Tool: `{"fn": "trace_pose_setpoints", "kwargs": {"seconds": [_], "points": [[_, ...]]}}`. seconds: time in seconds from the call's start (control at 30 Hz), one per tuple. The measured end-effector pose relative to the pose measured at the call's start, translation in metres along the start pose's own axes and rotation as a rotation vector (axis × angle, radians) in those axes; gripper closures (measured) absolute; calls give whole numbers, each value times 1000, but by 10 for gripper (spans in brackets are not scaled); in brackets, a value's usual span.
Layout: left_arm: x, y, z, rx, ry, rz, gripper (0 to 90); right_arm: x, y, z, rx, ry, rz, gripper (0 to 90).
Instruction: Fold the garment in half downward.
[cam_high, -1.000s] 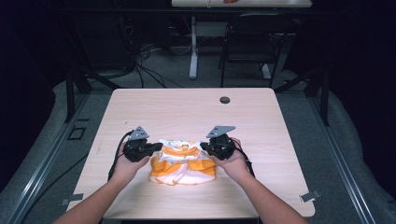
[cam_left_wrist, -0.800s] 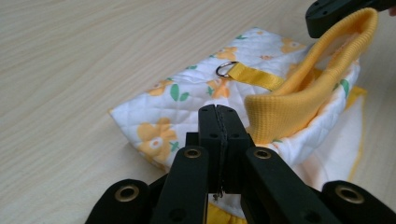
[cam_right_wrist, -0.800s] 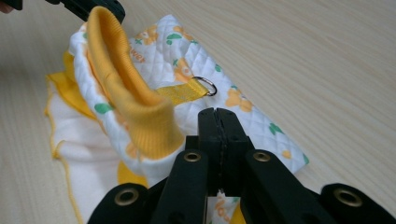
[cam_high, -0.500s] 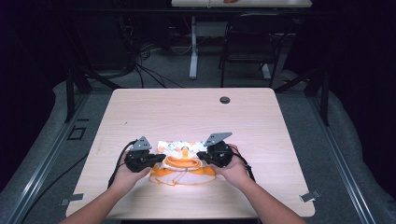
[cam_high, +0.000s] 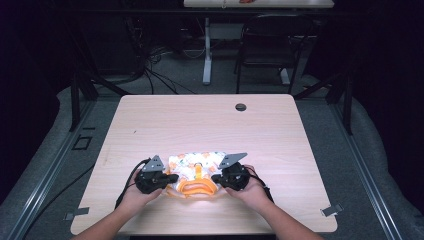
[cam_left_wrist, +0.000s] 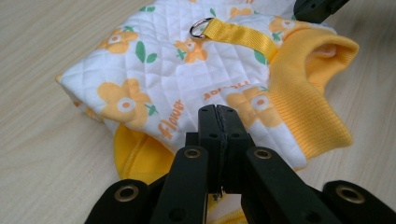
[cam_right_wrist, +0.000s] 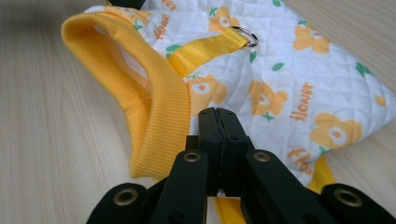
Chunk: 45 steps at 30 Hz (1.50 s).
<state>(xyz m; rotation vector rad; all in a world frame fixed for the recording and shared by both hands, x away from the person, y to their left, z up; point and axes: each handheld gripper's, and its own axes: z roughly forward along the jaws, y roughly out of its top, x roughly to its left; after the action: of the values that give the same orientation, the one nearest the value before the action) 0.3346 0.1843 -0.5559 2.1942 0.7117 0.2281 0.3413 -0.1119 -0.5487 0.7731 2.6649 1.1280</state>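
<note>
Thing on the table: a small padded vest (cam_high: 194, 173), white with orange flowers and green leaves, lying flat on the near part of the wooden table (cam_high: 210, 125), between the two hands.
Writing: the word "flower" (cam_left_wrist: 172, 120) is printed in orange on the cloth, more than once; in the right gripper view it reads "flower" (cam_right_wrist: 301, 108) again.
Edge: a thick orange ribbed band (cam_right_wrist: 159, 112) runs round the opening at the near end of the vest.
Strap: a yellow strap (cam_left_wrist: 243, 36) lies across the top of the vest, with a small silver ring (cam_left_wrist: 200, 26) at its end.
Left gripper (cam_high: 170, 178): its two black jaws are pressed tight together, pinching the left side of the vest.
Right gripper (cam_high: 216, 178): its jaws are pressed tight together too, pinching the right side of the vest by the orange band.
Hands: the left hand (cam_high: 135, 195) and the right hand (cam_high: 252, 190) each hold a gripper low over the table.
Far away: a small dark round cap (cam_high: 241, 107) sits in the table near the far edge, well apart from the vest.
</note>
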Motion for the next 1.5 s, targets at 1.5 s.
{"fn": "trace_pose_setpoints", "kwargs": {"seconds": [1.5], "points": [[1,-12,15,24,5,-85,899,4,-20,12,50,-17,9,900]]}}
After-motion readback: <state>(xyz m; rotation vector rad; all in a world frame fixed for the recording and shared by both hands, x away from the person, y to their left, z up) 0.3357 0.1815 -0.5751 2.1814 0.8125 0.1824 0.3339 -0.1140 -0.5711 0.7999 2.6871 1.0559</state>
